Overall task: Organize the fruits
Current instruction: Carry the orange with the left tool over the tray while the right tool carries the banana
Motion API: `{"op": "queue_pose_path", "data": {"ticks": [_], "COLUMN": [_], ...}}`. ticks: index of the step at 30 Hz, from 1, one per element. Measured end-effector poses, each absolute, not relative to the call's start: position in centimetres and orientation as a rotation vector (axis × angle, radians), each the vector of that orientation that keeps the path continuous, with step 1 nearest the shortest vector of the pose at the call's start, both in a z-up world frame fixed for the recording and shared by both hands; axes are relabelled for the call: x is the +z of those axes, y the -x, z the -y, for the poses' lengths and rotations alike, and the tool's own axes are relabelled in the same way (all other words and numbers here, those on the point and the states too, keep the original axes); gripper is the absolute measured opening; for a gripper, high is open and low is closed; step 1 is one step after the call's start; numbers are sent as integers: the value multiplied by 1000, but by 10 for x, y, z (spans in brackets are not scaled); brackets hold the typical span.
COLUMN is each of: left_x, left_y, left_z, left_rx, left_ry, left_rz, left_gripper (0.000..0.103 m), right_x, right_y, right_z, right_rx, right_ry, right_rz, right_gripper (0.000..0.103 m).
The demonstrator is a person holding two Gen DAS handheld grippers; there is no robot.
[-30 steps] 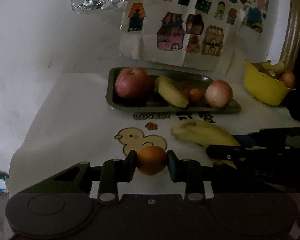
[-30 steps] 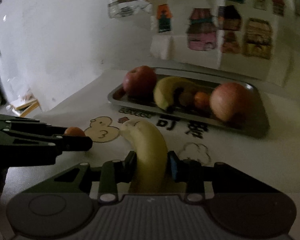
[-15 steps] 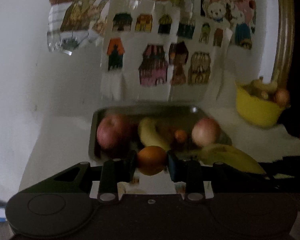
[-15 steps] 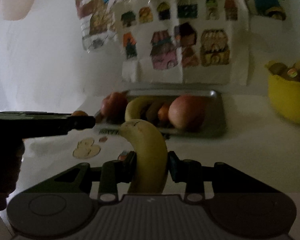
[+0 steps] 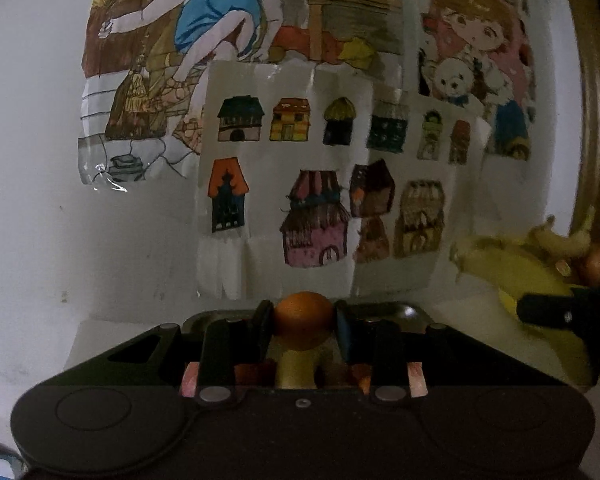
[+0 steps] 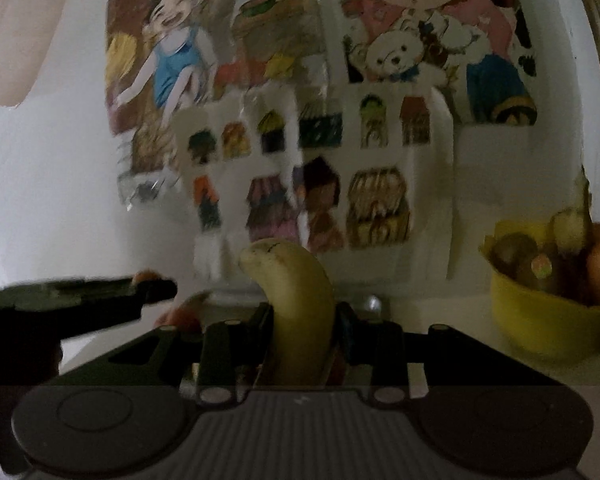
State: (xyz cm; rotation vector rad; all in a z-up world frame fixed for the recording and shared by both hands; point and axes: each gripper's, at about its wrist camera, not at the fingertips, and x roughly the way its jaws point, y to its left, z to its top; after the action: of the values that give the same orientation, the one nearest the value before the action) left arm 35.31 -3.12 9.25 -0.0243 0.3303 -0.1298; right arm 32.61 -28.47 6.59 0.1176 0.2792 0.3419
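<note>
No writing is readable anywhere in either view; the papers on the wall carry only coloured pictures.

My left gripper is clamped on a small orange, round, smooth and evenly orange-brown, pinched at its sides between my two pads and held up in front of the wall. My right gripper is closed on a banana, pale yellow-green, its blunt end curling up above my pads with a thin dark line across the tip.

Below the orange, the left view shows the far rim of a metal tray and, through the gaps in my fingers, bits of red and orange fruit and a yellow banana lying in it. The right view gives only a glint of that tray and a blurred reddish fruit at its left end.

Each view catches the other gripper. In the left view the banana comes in from the right edge, blurred, with my right gripper's dark finger across it. In the right view my left gripper reaches in from the left, the orange just a sliver at its tip.

A yellow bowl of mixed fruit stands on the white table at the right, clear in the right view and mostly hidden behind the banana in the left. Behind everything hang the drawings: rows of little houses, and above them a child in a blue dress and a child with a white teddy bear.
</note>
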Motion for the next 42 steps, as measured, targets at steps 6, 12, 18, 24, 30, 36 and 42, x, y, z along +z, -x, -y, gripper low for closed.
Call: {"op": "queue_pose_path", "data": {"ticks": [6,12,18,24,30,36,42], "left_x": [91,81,63,50,42,39,37], "left_y": [-384,-405,-419,-428,-432,-432,-434], "left_z": [35,41,46,50,55,59,60], "left_rx": [-93,-81,-90,-105,-127,-144,-152], "left_ry": [70,95,96,84,67,55,49], "left_rz": [-314,-321,-357,-401,-425,-439,-453], "left_gripper": [35,35,35,35,35,35,35], "right_x": [67,47,25,7,2,3,2], "right_y": [-375,-414,-434,-445,-448,-447,-448], "right_z": [285,284,287,292,292,292,292], "right_rx": [337,345,344,327,336,336,334], "right_ry": [-141,-183,-218,-250,-257,-255,-253], "right_rz": [-273,-325,-370,-407,-432,-439,-447], "right_gripper": [39,39,39,39,39,40,40]}}
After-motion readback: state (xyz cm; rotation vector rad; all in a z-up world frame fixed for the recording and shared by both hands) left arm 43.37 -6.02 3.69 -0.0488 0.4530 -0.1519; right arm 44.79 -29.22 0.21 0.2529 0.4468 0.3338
